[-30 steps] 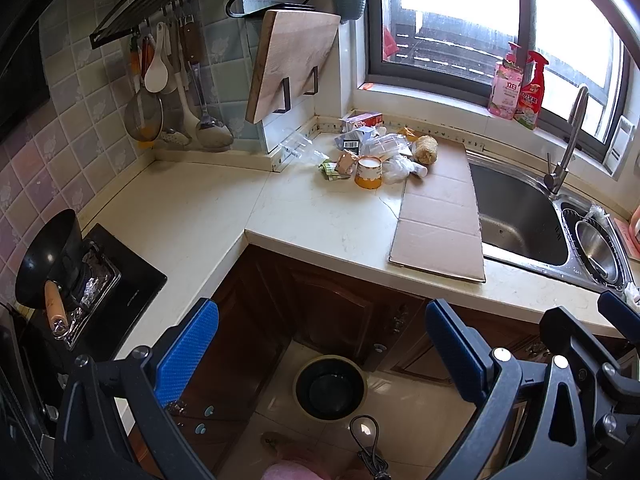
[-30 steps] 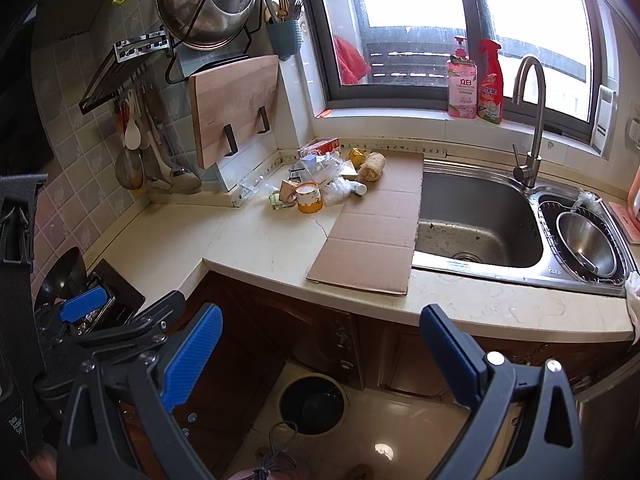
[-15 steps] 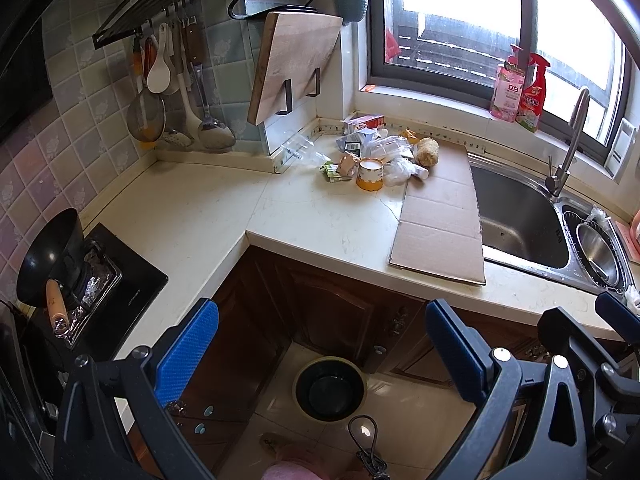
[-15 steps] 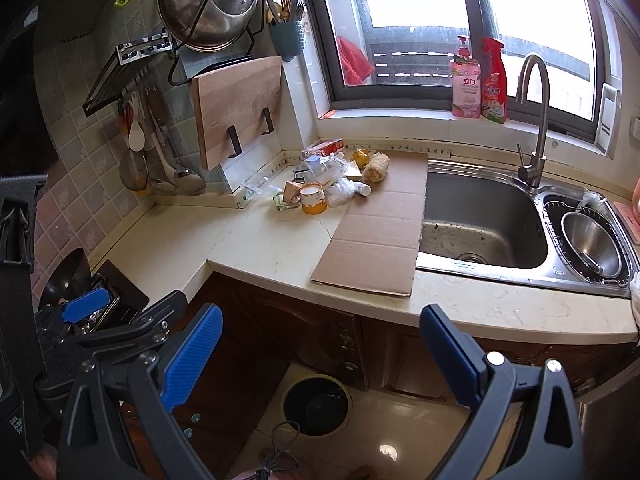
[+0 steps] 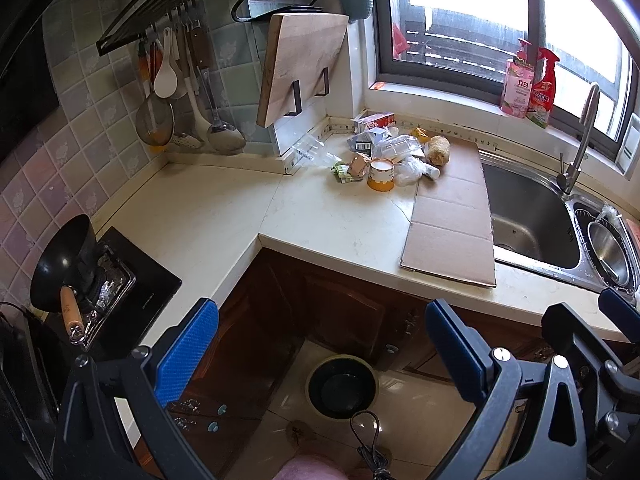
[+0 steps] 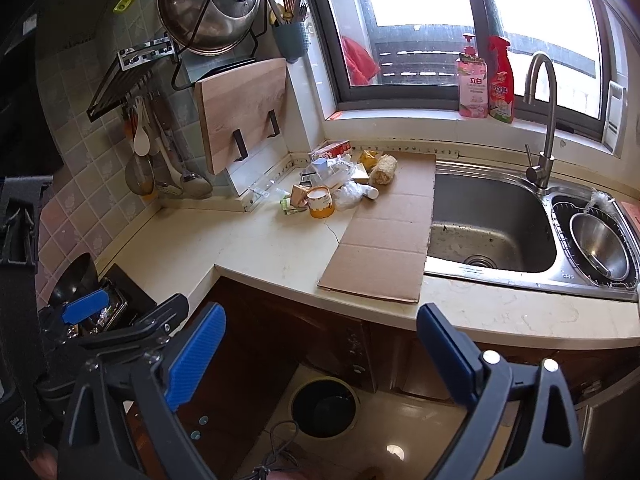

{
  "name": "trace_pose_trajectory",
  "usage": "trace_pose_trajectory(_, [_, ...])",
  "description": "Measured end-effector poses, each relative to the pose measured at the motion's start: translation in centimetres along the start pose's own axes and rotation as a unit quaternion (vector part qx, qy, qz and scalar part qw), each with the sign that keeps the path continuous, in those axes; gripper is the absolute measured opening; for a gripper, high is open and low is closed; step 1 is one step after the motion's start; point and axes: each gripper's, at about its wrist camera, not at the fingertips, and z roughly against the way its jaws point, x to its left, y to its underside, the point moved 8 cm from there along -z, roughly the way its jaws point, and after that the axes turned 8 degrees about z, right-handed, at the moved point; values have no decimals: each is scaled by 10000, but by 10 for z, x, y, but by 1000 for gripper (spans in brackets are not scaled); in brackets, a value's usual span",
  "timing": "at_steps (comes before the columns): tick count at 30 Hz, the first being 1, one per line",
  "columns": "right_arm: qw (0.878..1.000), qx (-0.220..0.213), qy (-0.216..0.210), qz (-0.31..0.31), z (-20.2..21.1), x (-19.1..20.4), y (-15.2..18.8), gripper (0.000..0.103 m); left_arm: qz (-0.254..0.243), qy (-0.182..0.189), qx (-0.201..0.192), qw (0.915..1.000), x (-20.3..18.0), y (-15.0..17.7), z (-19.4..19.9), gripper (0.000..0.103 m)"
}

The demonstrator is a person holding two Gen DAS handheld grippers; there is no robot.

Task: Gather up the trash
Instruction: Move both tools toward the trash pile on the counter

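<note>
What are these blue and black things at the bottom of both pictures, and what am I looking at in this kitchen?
They are hand-held grippers, one in each hand of a person; no robot arm is here. Each carries a camera looking forward between its two blue-padded fingers. One picture comes from the left gripper, the other from the right gripper. Both are open and hold nothing. On the pale stone counter lies a heap of wrappers, plastic and small cartons with an orange-and-white paper cup, beside a flat brown cardboard sheet next to the steel sink. On the floor below stands a round dark trash bin.
</note>
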Motion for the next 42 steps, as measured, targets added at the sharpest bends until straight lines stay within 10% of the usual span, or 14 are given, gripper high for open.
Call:
trace_pose_trajectory(16, [9998,-5,-22,-191,-31,2,-32,96,-27,409,256,9988,4,-39,-39,102])
trace_pose_trajectory(28, [9987,151,431,-229,-94,16,-80,92,-170,1256,783,9888,2,-105,-135,102])
trace_pose_trajectory(42, [9861,826,472,-1365,-213,-37,-134,83,-562,1169,755,9887,-26,-177,-277,98])
